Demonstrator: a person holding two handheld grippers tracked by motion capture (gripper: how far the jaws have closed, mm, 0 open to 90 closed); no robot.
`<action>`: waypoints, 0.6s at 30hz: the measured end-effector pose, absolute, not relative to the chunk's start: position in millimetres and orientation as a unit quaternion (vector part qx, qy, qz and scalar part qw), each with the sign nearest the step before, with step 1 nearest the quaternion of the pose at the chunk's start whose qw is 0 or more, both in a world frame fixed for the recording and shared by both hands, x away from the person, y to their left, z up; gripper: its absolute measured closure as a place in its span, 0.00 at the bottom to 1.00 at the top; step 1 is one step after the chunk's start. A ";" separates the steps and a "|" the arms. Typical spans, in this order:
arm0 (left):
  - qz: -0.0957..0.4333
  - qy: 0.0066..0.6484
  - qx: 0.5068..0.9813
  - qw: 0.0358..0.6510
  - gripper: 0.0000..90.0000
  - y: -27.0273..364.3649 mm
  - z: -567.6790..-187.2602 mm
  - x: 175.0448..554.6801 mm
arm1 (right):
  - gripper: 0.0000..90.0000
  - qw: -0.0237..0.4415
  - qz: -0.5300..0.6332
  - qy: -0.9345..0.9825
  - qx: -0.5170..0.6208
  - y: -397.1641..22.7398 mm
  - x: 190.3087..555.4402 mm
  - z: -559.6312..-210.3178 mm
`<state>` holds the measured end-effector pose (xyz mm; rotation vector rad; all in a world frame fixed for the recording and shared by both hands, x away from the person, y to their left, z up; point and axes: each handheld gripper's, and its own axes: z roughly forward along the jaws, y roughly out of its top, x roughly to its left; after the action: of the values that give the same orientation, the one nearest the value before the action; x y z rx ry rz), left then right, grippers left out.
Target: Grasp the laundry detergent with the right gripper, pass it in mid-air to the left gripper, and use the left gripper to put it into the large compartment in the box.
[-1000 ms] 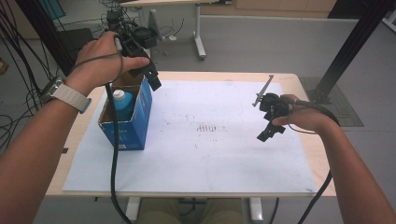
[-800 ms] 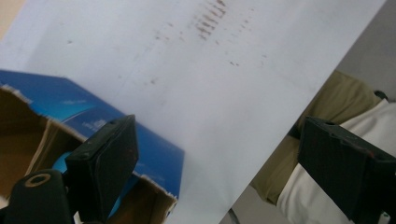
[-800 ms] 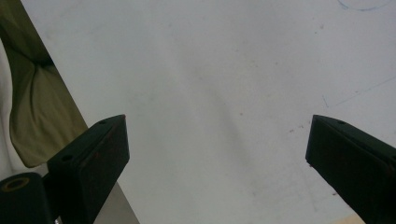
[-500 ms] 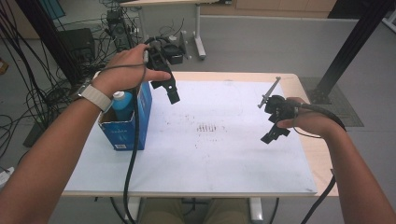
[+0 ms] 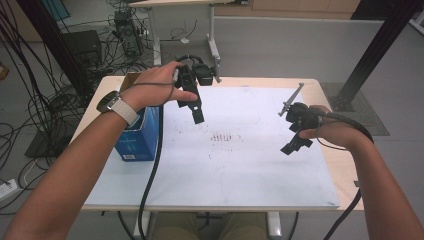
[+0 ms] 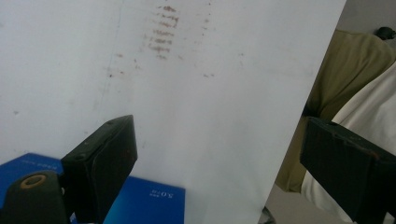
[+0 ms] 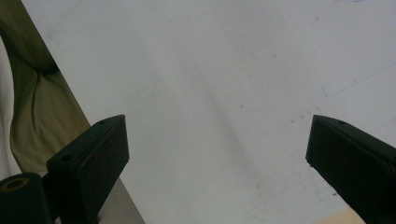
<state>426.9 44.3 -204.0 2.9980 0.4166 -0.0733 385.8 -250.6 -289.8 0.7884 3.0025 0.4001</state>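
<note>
My left gripper (image 5: 196, 116) hangs over the white sheet (image 5: 240, 170), just right of the blue carton (image 5: 134, 142) at the table's left side. Its jaws point down and have just been opening; they stand wide apart with nothing between them. From the left gripper view (image 6: 217, 135) a corner of the blue carton (image 6: 144, 205) lies below the jaws, and faint reddish marks (image 6: 163, 32) dot the sheet farther on. Toward the right side of the sheet, my right gripper (image 5: 291, 146) is held low and open. In the right gripper view (image 7: 217, 123) bare white paper lies between the jaws.
The reddish marks (image 5: 222, 137) lie mid-sheet between the two grippers. The wooden table edge (image 5: 345, 170) shows right of the sheet. Cables and black equipment (image 5: 85, 45) crowd the floor at the back left. A black post (image 5: 372, 55) rises at the back right.
My left hand has moved right and down, from above the blue carton to over the sheet. My forearm now hides the bottle seen in the carton earlier. The right hand has barely moved.
</note>
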 end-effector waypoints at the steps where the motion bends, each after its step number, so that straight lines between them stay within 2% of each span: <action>1: -0.023 0.132 0.989 0.058 0.13 43.0 -206.0 426.3 | 0.06 0.006 0.128 0.959 0.252 -250.7 385.6 -289.6; 18: -0.029 0.107 0.992 0.057 0.12 35.2 -233.8 418.6 | 0.06 0.007 0.127 0.959 0.252 -246.2 382.3 -288.9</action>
<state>418.6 35.2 -233.8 3.0077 0.3256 -0.0871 382.3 -246.2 -288.9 0.7868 2.9999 0.3984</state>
